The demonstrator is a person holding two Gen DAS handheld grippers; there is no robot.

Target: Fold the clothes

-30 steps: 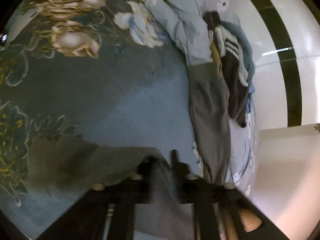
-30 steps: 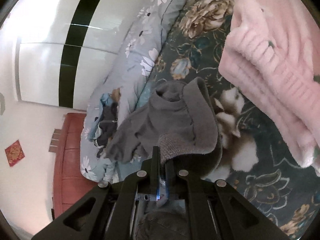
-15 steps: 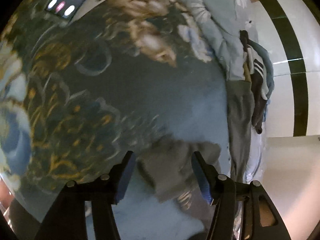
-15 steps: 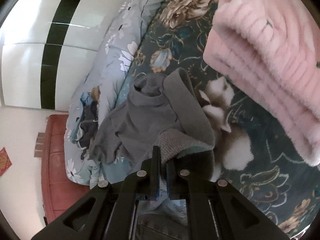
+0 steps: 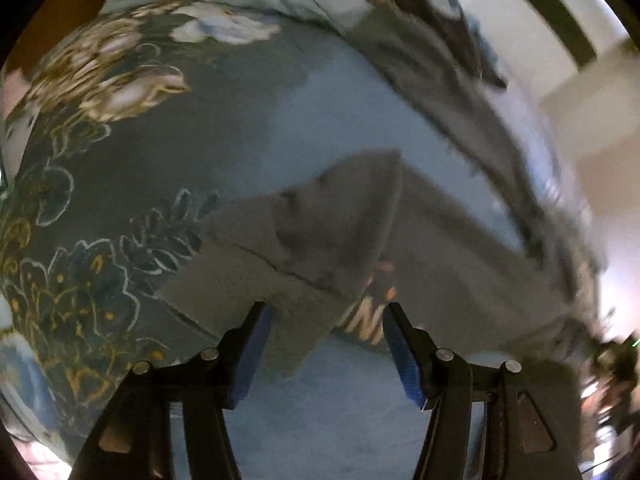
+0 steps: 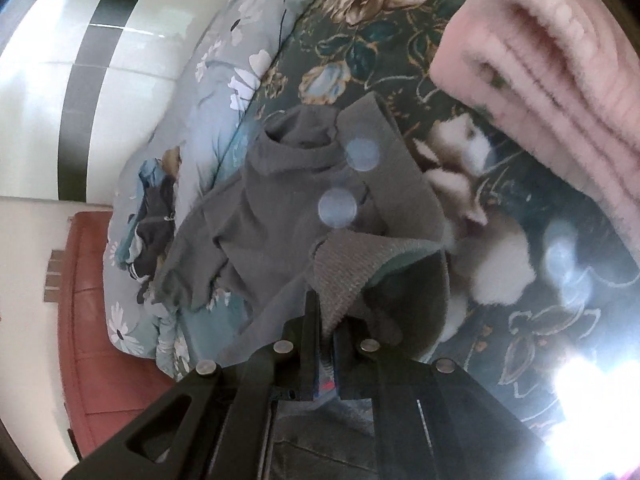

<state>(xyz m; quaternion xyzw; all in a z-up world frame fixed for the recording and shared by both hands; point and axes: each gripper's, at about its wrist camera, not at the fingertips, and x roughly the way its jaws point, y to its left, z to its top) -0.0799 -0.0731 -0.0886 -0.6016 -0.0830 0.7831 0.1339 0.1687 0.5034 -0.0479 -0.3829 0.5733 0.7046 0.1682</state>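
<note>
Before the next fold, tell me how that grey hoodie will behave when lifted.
Likely floppy: the grey hoodie sags and creases from the right tongs. Probably grippy, given its knit ribbed hem. Its loose sleeve would likely trail.

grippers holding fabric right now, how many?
1. The right gripper is shut on the grey sweater's ribbed hem, lifted off the floral bedspread. The left gripper is open above the sweater, gripping nothing.
</note>
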